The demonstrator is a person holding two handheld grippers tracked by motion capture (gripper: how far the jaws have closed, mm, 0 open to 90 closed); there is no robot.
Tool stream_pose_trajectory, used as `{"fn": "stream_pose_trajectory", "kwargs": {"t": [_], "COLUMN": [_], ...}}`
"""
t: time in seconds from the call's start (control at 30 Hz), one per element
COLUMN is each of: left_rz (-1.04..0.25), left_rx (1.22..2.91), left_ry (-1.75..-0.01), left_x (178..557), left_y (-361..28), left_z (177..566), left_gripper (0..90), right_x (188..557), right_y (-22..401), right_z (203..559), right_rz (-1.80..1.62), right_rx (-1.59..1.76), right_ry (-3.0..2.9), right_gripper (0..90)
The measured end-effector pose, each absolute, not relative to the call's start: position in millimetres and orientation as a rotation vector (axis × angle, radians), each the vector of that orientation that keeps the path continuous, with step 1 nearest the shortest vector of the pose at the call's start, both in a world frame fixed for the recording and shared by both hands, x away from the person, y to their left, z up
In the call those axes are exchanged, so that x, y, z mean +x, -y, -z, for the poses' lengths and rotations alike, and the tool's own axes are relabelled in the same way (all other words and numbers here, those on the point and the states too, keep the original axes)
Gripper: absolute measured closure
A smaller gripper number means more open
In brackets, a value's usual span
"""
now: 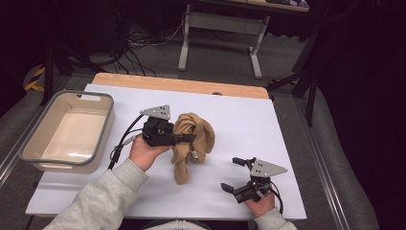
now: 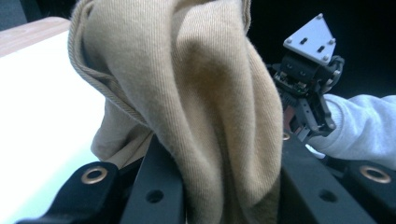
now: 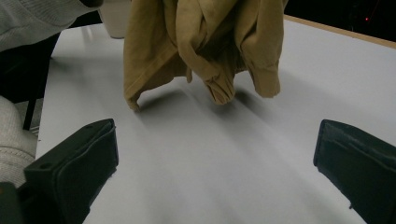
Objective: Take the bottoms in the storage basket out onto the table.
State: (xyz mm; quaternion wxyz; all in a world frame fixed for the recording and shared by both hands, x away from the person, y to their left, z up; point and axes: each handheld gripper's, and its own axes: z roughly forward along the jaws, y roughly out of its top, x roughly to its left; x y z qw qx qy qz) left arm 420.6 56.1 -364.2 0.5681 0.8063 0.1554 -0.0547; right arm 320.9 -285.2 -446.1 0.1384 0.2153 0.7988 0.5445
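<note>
beige plastic bin (image 1: 29,139) sits at the table's left edge. left gripper (image 1: 187,138) clamps the tan cloth (image 1: 194,139) mid-table, its tail touching the white sheet (image 1: 244,120). right gripper (image 1: 238,175) rests wide apart and empty near the front right corner. loose folds could slip from the bunched grip.

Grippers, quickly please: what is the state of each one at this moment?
Left gripper: closed on the tan garment, held bunched above the table.
Right gripper: open, holding nothing, low over the white table.
</note>
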Motion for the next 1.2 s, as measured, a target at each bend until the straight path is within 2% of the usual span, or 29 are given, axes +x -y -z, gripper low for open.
{"fn": "stream_pose_trajectory", "kwargs": {"t": [0.17,0.33,0.43,0.5,0.63,0.73,0.93,1.2], "left_rz": [0.148,0.116,0.098,0.074,0.034,0.017,-0.042,-0.06], "left_rx": [1.913,1.936,1.951,1.968,1.978,1.981,1.958,1.978], "left_ry": [-0.365,-0.362,-0.359,-0.36,-0.376,-0.394,-0.398,-0.398], "left_x": [422.3,421.3,420.9,419.0,417.1,416.3,407.0,393.6], "left_y": [-51.4,-48.6,-46.2,-45.0,-48.4,-55.0,-72.8,-85.3], "left_z": [372.3,374.9,375.9,375.9,374.3,372.5,365.4,373.6], "left_gripper": [76.6,74.9,69.6,61.8,31.1,17.3,9.5,9.7], "right_x": [321.2,321.0,320.7,320.7,320.8,321.0,321.3,321.4], "right_y": [284.7,284.7,284.7,284.7,284.6,284.3,284.3,286.1], "right_z": [446.2,446.2,446.3,446.5,446.6,446.7,446.6,446.1], "right_rz": [-1.574,-1.571,-1.566,-1.565,-1.563,-1.564,-1.563,-1.568], "right_rx": [0.621,0.619,0.621,0.623,0.628,0.63,0.629,0.64], "right_ry": [-2.311,-2.31,-2.31,-2.309,-2.308,-2.309,-2.309,-2.298], "right_gripper": [0.5,0.5,0.5,0.5,0.5,0.4,0.4,0.4]}}
